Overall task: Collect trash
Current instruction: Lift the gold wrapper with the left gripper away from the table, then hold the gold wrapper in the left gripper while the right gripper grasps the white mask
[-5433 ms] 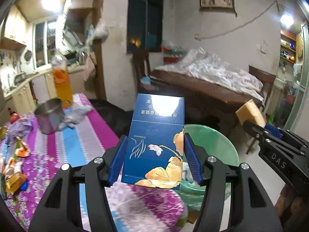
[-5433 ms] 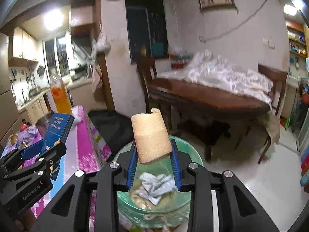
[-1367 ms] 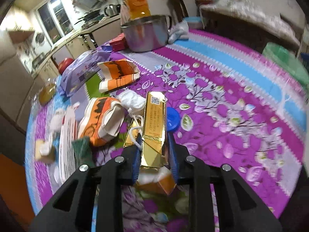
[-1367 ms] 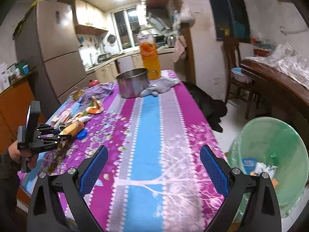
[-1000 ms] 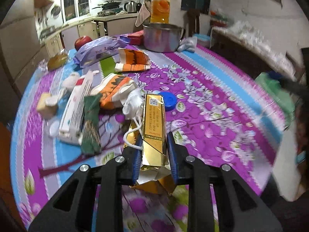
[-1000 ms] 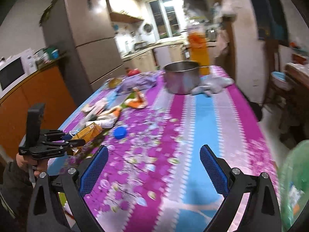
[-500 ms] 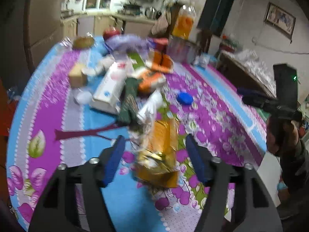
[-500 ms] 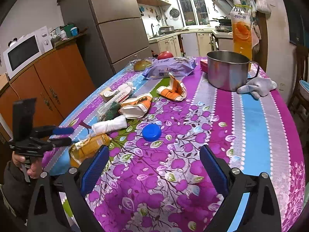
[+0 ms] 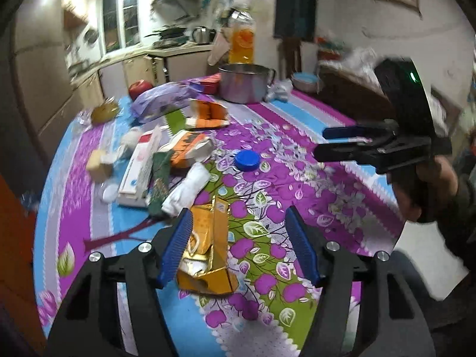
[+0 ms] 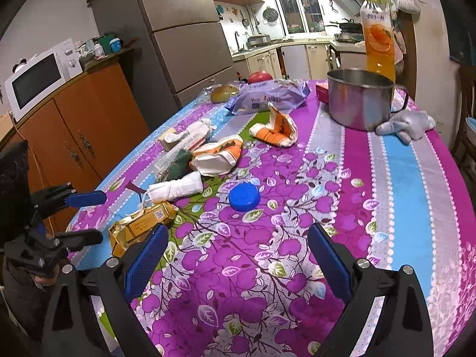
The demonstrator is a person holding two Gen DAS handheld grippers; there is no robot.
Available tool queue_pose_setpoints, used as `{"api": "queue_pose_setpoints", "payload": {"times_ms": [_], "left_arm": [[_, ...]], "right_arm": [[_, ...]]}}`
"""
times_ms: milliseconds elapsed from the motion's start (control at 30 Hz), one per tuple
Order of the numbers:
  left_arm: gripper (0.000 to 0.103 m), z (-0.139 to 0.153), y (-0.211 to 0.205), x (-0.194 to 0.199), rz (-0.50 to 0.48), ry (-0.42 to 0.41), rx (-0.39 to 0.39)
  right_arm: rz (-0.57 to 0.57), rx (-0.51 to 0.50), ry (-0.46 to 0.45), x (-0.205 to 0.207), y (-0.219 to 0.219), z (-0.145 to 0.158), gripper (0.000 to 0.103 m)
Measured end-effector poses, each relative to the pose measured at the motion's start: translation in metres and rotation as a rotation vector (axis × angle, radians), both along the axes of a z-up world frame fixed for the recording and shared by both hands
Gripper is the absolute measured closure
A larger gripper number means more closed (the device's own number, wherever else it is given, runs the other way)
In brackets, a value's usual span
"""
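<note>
A gold cigarette carton (image 9: 208,247) lies on the purple flowered tablecloth (image 9: 312,160), between the fingers of my open left gripper (image 9: 239,248), nearer the left finger. It also shows in the right wrist view (image 10: 139,227). My right gripper (image 10: 235,263) is open and empty above the cloth; the left wrist view shows it (image 9: 336,142) at the right. Trash lies ahead: a blue lid (image 10: 244,197), a white wad (image 10: 175,190), torn orange packets (image 10: 217,156), a toothpaste box (image 9: 139,166).
A steel pot (image 10: 360,98), an orange drink bottle (image 10: 377,32), a grey glove (image 10: 407,126), a purple packet (image 10: 267,96) and an apple (image 10: 260,76) stand at the table's far end. A fridge (image 10: 178,29) and an orange cabinet with a microwave (image 10: 38,74) stand left.
My left gripper has opened and let go of the gold carton, which now lies on the cloth. My right gripper has swung from the green bin to face the littered table.
</note>
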State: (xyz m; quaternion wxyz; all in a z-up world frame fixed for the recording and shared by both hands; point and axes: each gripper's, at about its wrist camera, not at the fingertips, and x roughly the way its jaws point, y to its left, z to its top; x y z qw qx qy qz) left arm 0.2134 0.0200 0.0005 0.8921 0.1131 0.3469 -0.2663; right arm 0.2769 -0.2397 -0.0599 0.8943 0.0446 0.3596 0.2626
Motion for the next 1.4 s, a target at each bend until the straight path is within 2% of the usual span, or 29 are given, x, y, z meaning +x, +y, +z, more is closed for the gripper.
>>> {"api": "queue_pose_setpoints", "payload": {"times_ms": [133,200,333,433,533,567,667,733,767,833,900,1033,1100,1167,1200,1267,1300,1400], "left_arm": [[0.070,-0.030,-0.013,0.029,0.038,0.075,0.105],[0.084,-0.042,-0.018,0.037,0.048,0.090,0.147],[0.088,-0.042,-0.026,0.028,0.006,0.068,0.145],[0.089,-0.030,-0.022,0.010,-0.052,0.061,0.045],[0.089,-0.011,-0.009,-0.016,-0.146,0.056,-0.114],[0.089,-0.006,0.000,-0.022,-0.146,0.052,-0.165],[0.089,0.003,0.041,-0.025,-0.061,0.048,-0.332],[0.089,0.002,0.073,-0.021,0.058,0.050,-0.409],[0.089,0.000,0.088,-0.017,0.120,0.053,-0.430],[0.089,-0.003,0.105,-0.013,0.189,0.063,-0.452],[0.088,-0.005,0.115,-0.013,0.220,0.070,-0.469],[0.088,-0.004,0.117,-0.009,0.230,0.073,-0.474],[0.088,-0.005,0.118,-0.008,0.229,0.084,-0.489],[0.088,-0.006,0.118,-0.007,0.223,0.084,-0.501],[0.088,-0.007,0.119,-0.004,0.221,0.085,-0.506],[0.088,-0.007,0.121,-0.001,0.215,0.085,-0.518],[0.088,-0.007,0.121,-0.001,0.214,0.085,-0.520],[0.088,-0.007,0.121,0.001,0.205,0.092,-0.532]], "right_arm": [[0.004,0.030,0.020,0.000,0.003,-0.008,0.008],[0.009,0.030,0.023,-0.002,0.004,-0.010,0.008],[0.012,0.029,0.032,-0.003,0.003,-0.014,0.009],[0.025,0.036,0.028,-0.001,0.003,-0.011,0.011],[0.054,0.044,0.016,-0.001,0.005,-0.005,0.011],[0.063,0.052,0.019,0.000,0.005,-0.004,0.011],[0.108,0.086,0.049,0.006,0.012,-0.003,0.012],[0.153,0.113,0.092,0.015,0.025,-0.007,0.016],[0.164,0.121,0.112,0.018,0.033,-0.009,0.018],[0.198,0.137,0.166,0.030,0.055,-0.017,0.030],[0.218,0.120,0.187,0.042,0.075,-0.023,0.036],[0.185,0.137,0.267,0.076,0.100,-0.035,0.037],[0.120,0.125,0.330,0.090,0.109,-0.043,0.038],[0.073,0.171,0.372,0.099,0.114,-0.043,0.039],[0.060,0.184,0.381,0.101,0.120,-0.042,0.039],[0.038,0.144,0.377,0.104,0.132,-0.040,0.040],[0.020,0.124,0.364,0.104,0.138,-0.039,0.044],[-0.021,0.076,0.348,0.106,0.149,-0.038,0.067]]}}
